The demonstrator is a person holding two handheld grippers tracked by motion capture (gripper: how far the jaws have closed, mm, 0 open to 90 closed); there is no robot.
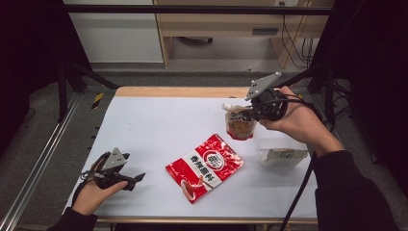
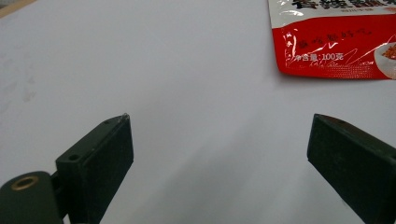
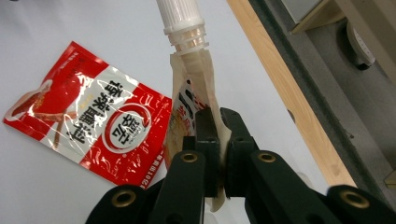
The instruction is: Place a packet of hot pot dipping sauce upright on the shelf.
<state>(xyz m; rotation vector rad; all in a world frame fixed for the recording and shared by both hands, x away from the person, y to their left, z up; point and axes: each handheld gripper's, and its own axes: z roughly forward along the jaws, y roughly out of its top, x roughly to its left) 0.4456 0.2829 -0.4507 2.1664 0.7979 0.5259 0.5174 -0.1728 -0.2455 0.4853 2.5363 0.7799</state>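
High view — spout pouch point(image 1: 239, 123) (orange contents)

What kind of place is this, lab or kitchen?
Probably a lab data-collection rig, not a kitchen: a white table boxed in by a dark metal frame, cables trailing along the back wall, and food pouches laid out as props, like the red packet.

Glossy foil packet point(image 1: 205, 166) on matt white table point(image 1: 154, 130).
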